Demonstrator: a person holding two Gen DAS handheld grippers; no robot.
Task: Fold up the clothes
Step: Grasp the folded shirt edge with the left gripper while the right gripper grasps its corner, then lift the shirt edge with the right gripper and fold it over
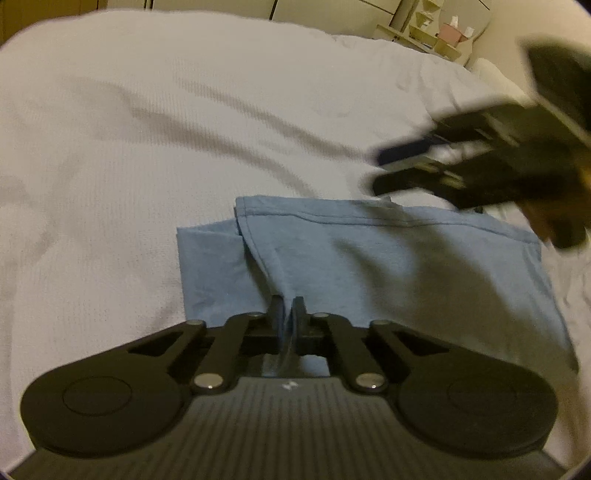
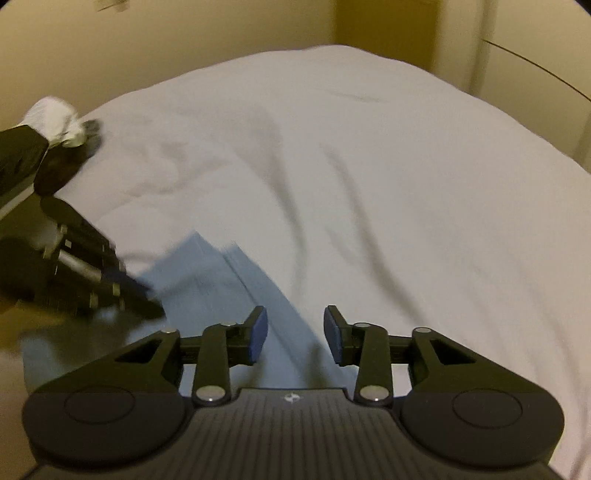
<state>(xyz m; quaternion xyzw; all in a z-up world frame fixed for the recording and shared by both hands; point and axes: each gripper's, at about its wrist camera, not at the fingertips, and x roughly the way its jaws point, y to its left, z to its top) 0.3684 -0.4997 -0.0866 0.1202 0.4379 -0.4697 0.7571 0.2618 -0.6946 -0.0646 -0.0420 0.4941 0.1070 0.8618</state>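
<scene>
A blue garment (image 1: 369, 266) lies partly folded on the white bed sheet (image 1: 147, 129), with a folded flap and stitched hem along its far edge. My left gripper (image 1: 288, 314) is shut on a pinch of the blue cloth at its near edge. My right gripper (image 1: 376, 170) shows blurred at the right of the left wrist view, just above the garment's far hem, fingers apart. In the right wrist view my right gripper (image 2: 295, 332) stands open with nothing between its blue pads, above the blue garment (image 2: 221, 280). My left gripper (image 2: 147, 302) shows blurred at the left there.
The white bed sheet (image 2: 369, 166) is wrinkled and fills most of both views. Shelves with small items (image 1: 436, 33) stand beyond the bed's far right corner. A white-cuffed sleeve (image 2: 55, 122) is visible behind the left gripper. Yellowish walls surround the bed.
</scene>
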